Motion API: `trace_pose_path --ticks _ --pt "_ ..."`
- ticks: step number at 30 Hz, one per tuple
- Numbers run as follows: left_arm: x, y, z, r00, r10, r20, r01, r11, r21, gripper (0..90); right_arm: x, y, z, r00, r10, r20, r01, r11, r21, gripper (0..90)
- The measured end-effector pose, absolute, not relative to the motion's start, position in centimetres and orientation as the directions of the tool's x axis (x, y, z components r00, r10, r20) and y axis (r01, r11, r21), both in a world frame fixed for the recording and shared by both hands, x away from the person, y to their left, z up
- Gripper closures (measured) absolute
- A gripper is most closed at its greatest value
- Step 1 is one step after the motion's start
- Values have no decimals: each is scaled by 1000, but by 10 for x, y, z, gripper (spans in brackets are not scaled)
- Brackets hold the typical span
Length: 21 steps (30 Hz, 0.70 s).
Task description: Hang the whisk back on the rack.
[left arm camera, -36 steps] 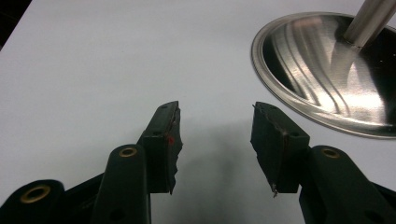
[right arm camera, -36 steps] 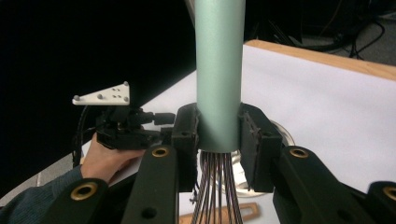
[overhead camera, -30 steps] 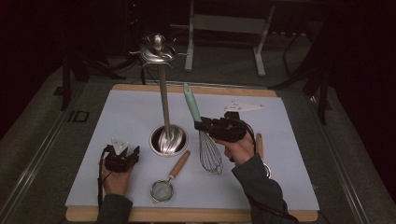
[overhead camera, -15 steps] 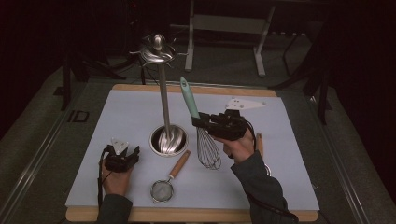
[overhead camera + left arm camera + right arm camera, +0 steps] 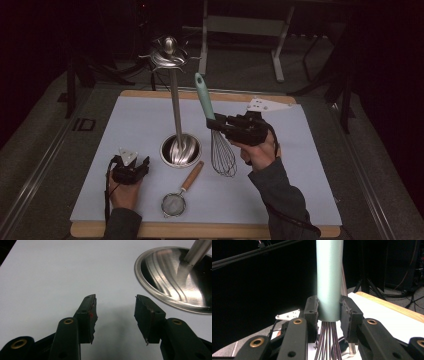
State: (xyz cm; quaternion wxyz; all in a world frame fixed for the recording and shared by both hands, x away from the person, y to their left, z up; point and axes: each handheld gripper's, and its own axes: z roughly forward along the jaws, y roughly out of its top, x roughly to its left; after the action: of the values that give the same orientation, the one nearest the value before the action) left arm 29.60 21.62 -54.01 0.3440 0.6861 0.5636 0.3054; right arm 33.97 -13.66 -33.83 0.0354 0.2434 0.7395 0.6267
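We see the right gripper (image 5: pixel 216 123) clamped on the lower end of a whisk (image 5: pixel 216 132) handle, holding it upright above the mat (image 5: pixel 300 165), beside the metal stand (image 5: pixel 176 120). The left gripper (image 5: pixel 141 165) rests on the mat, its jaws apart with nothing between them.

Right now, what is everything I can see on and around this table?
whisk: one, mint-green handle, dark wires, held upright above the mat's middle.
utensil stand: one, silver, tall pole on a round base, mat centre, hooks on top.
strainer: one, small mesh bowl, wooden handle, lying near the mat's front edge.
mat: one, pale blue-white, covering the board.
wooden board: one, light wood, under the mat.
left gripper: one, black, fingers open, resting on the mat left of the stand's base.
right gripper: one, black, fingers closed on the whisk's handle.
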Motion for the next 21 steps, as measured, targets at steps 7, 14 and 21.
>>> trace_pose_path --ticks 7,14,21 --pt "296 216 -540 178 984 31 563 -128 816 524 337 -134 -328 -890 381 249 304 90 948 695" --pt "296 216 -540 177 984 31 563 -127 816 523 333 -130 -320 -901 362 238 286 85 954 695" --pt "296 216 -540 177 984 31 563 -127 817 523 329 -125 -314 -914 336 227 270 89 959 695"
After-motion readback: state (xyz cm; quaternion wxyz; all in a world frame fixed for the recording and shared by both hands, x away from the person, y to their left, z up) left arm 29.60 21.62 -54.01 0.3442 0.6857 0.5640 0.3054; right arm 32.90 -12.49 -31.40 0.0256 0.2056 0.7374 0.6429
